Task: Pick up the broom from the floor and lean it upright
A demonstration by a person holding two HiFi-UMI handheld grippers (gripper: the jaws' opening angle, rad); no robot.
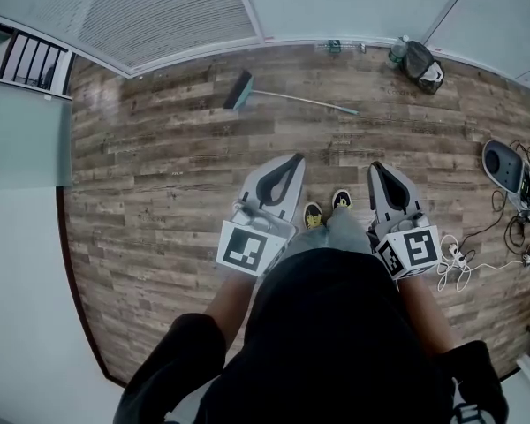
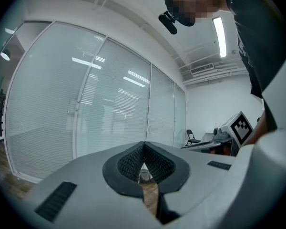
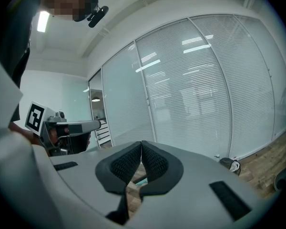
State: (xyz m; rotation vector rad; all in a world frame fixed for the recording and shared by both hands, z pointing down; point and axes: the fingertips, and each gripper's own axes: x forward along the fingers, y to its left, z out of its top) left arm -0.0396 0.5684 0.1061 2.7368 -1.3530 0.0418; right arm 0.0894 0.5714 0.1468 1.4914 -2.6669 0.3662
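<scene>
The task has hardly begun. The broom [image 1: 239, 91] lies flat on the wood floor [image 1: 159, 175], close to the foot of the glass wall [image 1: 168, 16], with its teal head to the left and its thin handle running off to the right across the boards. Nothing is touching it. Both grippers are held out in front of the person, roughly level, well short of the broom and on either side of the shoes [image 1: 327, 208]. The left gripper [image 1: 293, 160] is clenched, its dark ribbed pads meeting at the tips with nothing between them, as its own view shows [image 2: 144, 149]. The right gripper [image 1: 376, 167] is likewise squeezed together and empty [image 3: 141, 147]. A bag [image 1: 421, 64] sits by the wall farther right, and cables [image 1: 477, 254] trail over the floor at the right edge, both clear of the broom. So nothing is done yet. All the steps remain: coming up to the broom, opening a gripper, reaching down to the handle, closing on it, lifting it, and standing it up against something, most likely the glass wall just behind it.
</scene>
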